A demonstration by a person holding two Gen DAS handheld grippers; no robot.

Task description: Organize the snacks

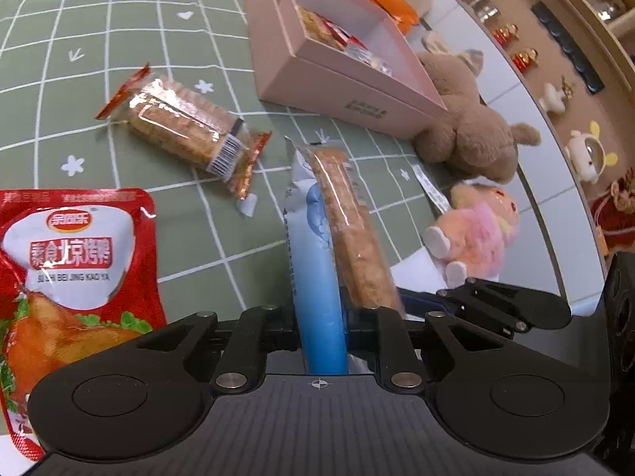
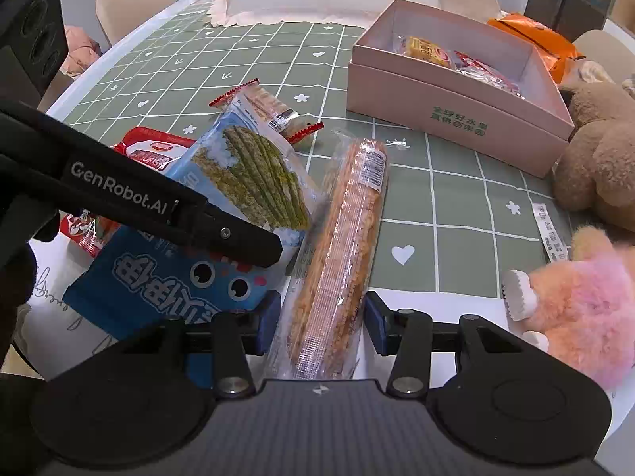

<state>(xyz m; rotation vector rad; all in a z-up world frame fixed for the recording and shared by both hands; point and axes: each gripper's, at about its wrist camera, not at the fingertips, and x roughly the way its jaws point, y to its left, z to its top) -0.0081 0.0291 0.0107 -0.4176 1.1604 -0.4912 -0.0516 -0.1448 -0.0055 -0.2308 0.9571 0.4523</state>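
Observation:
My left gripper [image 1: 319,317] is shut on a blue seaweed-snack bag [image 1: 317,277], seen edge-on; the bag also shows in the right wrist view [image 2: 222,206] with the left gripper's arm across it. My right gripper [image 2: 321,313] has its blue pads on either side of a long clear-wrapped pastry stick [image 2: 341,246], which lies on the table beside the blue bag and also shows in the left wrist view [image 1: 353,234]. The jaws stand apart around it. A pink box [image 2: 456,119] holding several snacks stands further back.
A cracker pack with red ends [image 1: 186,127] and a red pouch [image 1: 71,261] lie on the green checked cloth [image 1: 79,59]. A brown plush [image 2: 599,150] and a pink plush [image 2: 583,309] sit at the right. An orange bag [image 2: 535,35] lies behind the box.

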